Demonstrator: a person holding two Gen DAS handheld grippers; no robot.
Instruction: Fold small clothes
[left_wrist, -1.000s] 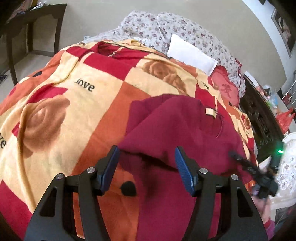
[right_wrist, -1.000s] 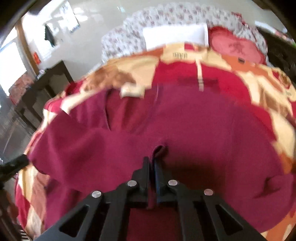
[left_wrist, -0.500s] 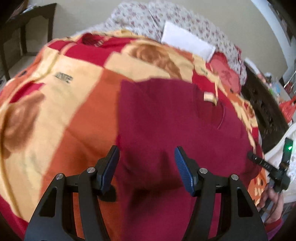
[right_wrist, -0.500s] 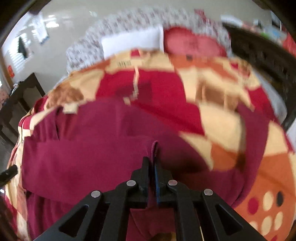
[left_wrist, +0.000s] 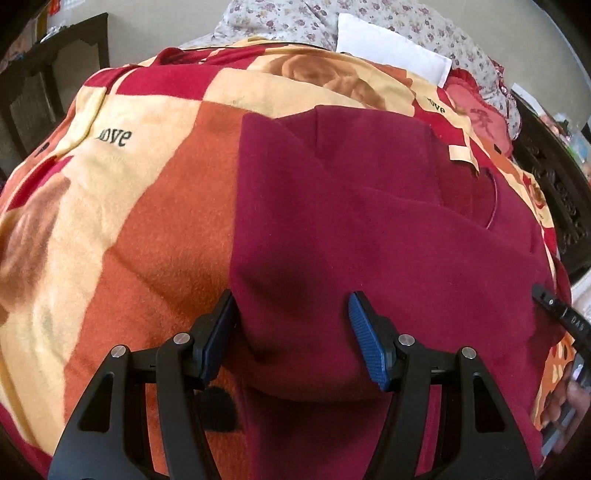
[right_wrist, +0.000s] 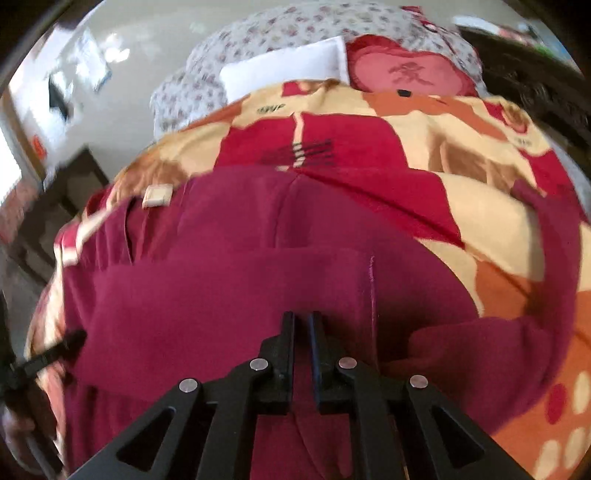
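Note:
A maroon garment (left_wrist: 369, 221) lies on the patterned blanket (left_wrist: 129, 221), its beige neck label (left_wrist: 461, 155) at the far side. Its near part is doubled over onto the body. My left gripper (left_wrist: 291, 317) holds the left end of that fold, jaws wide apart with a thick bunch of cloth spanning the blue pads. In the right wrist view my right gripper (right_wrist: 303, 319) is shut on the same garment (right_wrist: 240, 280), with cloth pinched between the nearly closed fingers. A sleeve (right_wrist: 554, 240) trails off to the right. The label (right_wrist: 157, 195) shows at upper left.
Floral pillows (left_wrist: 295, 22), a white pillow (left_wrist: 391, 51) and a red cushion (right_wrist: 410, 70) lie at the bed's head. Dark carved furniture (left_wrist: 554, 192) runs along the right, a dark table (left_wrist: 37, 85) stands at the left. The other gripper (left_wrist: 561, 314) and a hand (left_wrist: 576, 398) show at the right edge.
Both grippers came forward and down toward the bed with the fold. The lifted maroon edge now rests lower, over the garment's body. The right wrist view swung right, showing the sleeve.

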